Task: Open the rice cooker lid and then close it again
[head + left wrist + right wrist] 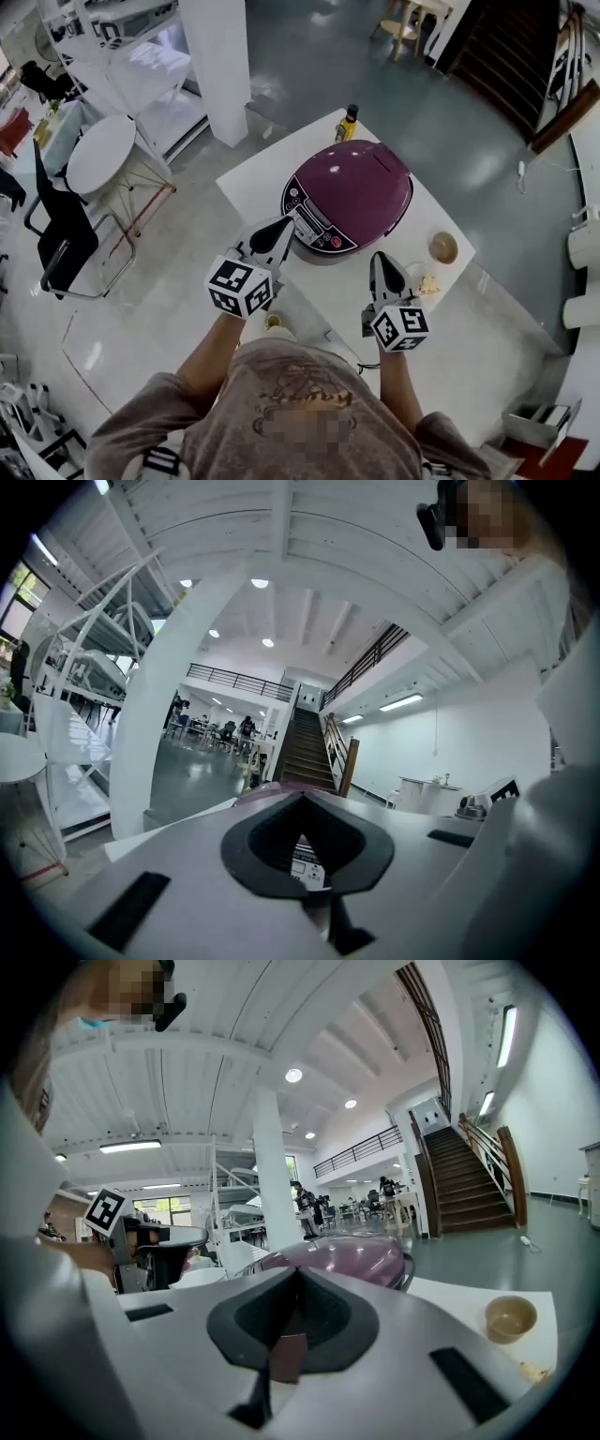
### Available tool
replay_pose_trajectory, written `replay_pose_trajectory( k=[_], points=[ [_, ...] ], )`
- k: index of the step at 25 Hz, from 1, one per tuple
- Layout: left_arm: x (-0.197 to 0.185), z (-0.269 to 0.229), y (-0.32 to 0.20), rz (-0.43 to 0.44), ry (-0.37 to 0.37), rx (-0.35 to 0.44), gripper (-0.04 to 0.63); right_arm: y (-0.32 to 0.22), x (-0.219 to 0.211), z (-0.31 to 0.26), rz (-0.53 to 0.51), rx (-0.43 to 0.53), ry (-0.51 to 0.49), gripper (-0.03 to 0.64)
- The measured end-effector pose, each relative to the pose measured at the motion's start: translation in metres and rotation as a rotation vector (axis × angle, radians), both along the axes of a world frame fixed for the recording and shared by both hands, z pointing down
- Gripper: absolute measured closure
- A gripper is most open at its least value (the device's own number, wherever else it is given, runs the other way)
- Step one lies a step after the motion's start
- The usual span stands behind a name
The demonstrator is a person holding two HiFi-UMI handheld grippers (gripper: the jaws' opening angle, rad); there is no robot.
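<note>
Hovering at the near side of the rice cooker (354,187), both claws are pinched together with nothing between the pads. The left claw (282,227) sits just beside the control panel (313,221). The right claw (381,259) is a little back, off the cooker's front right. The cooker stands mid-desk (251,183), panel facing the person and purple lid (361,173) down flat.

Judgement: narrow claws suit a push on a front latch or a press on the lid more than a grasp, and the near-level aim fits that. The closed lid alone does not show whether opening is to come or closing is done. A small bowl (442,247) and a bottle (347,122) stand clear of the lid's swing.
</note>
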State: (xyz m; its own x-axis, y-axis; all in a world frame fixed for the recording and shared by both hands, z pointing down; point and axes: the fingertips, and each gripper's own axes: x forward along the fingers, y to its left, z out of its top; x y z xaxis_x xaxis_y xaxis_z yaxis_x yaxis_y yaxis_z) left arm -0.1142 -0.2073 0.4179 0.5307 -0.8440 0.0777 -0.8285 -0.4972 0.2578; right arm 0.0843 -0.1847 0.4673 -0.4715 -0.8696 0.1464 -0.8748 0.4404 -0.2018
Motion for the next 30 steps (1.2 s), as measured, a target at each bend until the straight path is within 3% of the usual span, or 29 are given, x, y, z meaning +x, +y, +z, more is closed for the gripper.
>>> replay_pose_trajectory(
  k=[6, 16, 30],
  points=[
    [0.000, 0.006, -0.024, 0.094, 0.016, -0.021, 0.575, -0.009, -0.005, -0.001, 0.074, -0.007, 0.019, 0.618],
    [0.011, 0.011, -0.046, 0.140, 0.021, -0.037, 0.574, -0.020, 0.000, -0.010, 0.100, 0.006, 0.032, 0.618],
    [0.035, 0.024, -0.066, 0.190, -0.097, -0.087, 0.574, -0.048, 0.006, -0.025, 0.047, 0.059, 0.011, 0.618]
  ],
)
